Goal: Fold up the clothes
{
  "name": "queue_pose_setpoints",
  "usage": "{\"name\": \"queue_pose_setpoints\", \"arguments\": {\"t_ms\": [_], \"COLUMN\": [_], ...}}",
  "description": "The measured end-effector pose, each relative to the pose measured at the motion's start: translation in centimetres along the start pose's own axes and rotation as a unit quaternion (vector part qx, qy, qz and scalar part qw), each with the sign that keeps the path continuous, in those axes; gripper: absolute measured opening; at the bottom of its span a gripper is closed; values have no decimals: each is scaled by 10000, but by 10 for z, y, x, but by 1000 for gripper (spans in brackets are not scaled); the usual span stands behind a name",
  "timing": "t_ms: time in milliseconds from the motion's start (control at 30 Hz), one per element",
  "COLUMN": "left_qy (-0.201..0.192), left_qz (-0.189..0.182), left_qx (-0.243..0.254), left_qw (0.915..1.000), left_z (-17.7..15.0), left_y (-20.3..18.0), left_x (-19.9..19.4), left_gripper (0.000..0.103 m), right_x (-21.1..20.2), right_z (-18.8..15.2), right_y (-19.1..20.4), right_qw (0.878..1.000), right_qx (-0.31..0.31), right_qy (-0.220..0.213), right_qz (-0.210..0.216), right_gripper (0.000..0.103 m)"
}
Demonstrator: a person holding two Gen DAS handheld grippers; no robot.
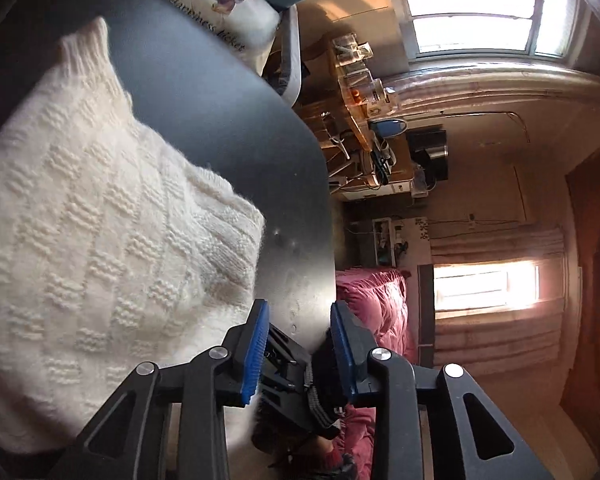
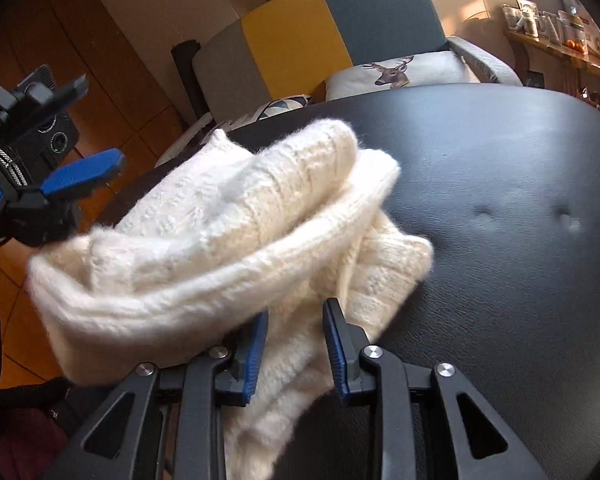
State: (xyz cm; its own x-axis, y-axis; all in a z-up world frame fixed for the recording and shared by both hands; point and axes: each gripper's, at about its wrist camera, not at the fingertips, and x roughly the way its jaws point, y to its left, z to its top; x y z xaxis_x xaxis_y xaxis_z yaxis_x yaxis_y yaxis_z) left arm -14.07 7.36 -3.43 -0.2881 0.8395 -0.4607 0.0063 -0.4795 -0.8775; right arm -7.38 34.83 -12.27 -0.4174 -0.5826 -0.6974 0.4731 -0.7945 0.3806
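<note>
A fluffy white knit sweater [image 1: 100, 240] lies on the black padded table [image 1: 220, 120]. In the right wrist view the sweater [image 2: 240, 232] is bunched into a thick roll over the table's [image 2: 500, 160] near left part. My right gripper [image 2: 296, 320] is open, and sweater fabric lies between its blue pads and drapes over the left finger. My left gripper [image 1: 300, 320] is open with nothing between its fingers, just past the sweater's ribbed hem. From the right wrist it shows as the left gripper [image 2: 96, 128] hanging open off the table's left side, close to the roll.
A chair with a yellow and blue back [image 2: 328, 20] holds a deer-print cushion [image 2: 396, 68] behind the table. A pink quilt [image 1: 376, 304] lies beyond the table edge. A cluttered wooden shelf [image 1: 360, 92] stands by the window.
</note>
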Motion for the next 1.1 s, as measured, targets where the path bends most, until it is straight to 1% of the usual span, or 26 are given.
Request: {"name": "queue_pose_setpoints", "arguments": {"t_ms": [33,133,200,300,367,400,433,467,533,600,667,733,767,800,833,867,900,933,967,1000,1033,1067,1100], "left_qy": [-95,-418,-607,-759,-821,-835,-831,-835,-861,-861,-824,-729,-630,-485,-363,-206,3,201,399,580,680,714,754], "left_qz": [47,400,716,1154,1372,1441,1465,1502,1604,1637,1602,1572,1526,1497,1580,1678,1724,1756,1786,1854,1992,2086,2063], "left_qx": [87,384,650,1131,1265,1316,1349,1427,1678,1985,2335,2674,2835,3002,3173,3374,3574,3738,3899,4087,4296,4452,4485], "left_qw": [9999,9976,9935,9839,9790,9772,9764,9747,9689,9625,9555,9479,9447,9408,9344,9260,9179,9105,9025,8918,8781,8679,8664], "left_z": [-1,-4,-8,-20,-27,-31,-33,-35,-40,-44,-47,-49,-50,-51,-53,-57,-61,-67,-72,-78,-84,-89,-90], "left_y": [2,18,31,51,66,72,78,81,82,79,71,63,59,56,55,55,57,61,64,67,70,72,73], "left_x": [-11,-50,-69,-87,-93,-95,-95,-95,-92,-88,-82,-71,-65,-57,-49,-40,-32,-25,-18,-12,-7,-5,-5], "left_gripper": [32,33,33,33,33,33,33,33,33,33,33,33,33,33,33,33,33,33,33,33,33,33,33], "right_x": [-7,-30,-46,-69,-85,-83,-80,-70,-47,-24,-2,14,18,22,26,31,36,41,41,37,33,28,25], "right_z": [-2,6,12,21,26,29,31,39,50,53,54,50,45,36,26,14,1,-10,-16,-19,-23,-27,-32], "right_y": [-1,20,34,55,70,83,98,105,118,124,128,129,129,127,123,116,105,93,80,69,59,52,46], "right_qw": [10000,9993,9977,9938,9900,9876,9849,9823,9750,9675,9584,9465,9404,9363,9319,9278,9259,9278,9357,9444,9505,9554,9591], "right_qx": [-19,-309,-510,-810,-1009,-1164,-1327,-1459,-1669,-1837,-1899,-1692,-1687,-1670,-1648,-1544,-1466,-1318,-1035,-688,-429,-271,-119], "right_qy": [15,2,-9,-25,-36,44,139,262,764,1288,1802,2319,2536,2743,2949,3154,3307,3369,3227,2990,2774,2564,2365], "right_qz": [-83,220,439,767,985,1050,1107,1147,1251,1168,1140,1476,1512,1424,1319,1259,1088,912,985,1184,1328,1441,1549], "right_gripper": [28,28,33,36,43,46,46,46,47,47,47,47,47,47,47,47,47,46,41,40,40,38,38]}}
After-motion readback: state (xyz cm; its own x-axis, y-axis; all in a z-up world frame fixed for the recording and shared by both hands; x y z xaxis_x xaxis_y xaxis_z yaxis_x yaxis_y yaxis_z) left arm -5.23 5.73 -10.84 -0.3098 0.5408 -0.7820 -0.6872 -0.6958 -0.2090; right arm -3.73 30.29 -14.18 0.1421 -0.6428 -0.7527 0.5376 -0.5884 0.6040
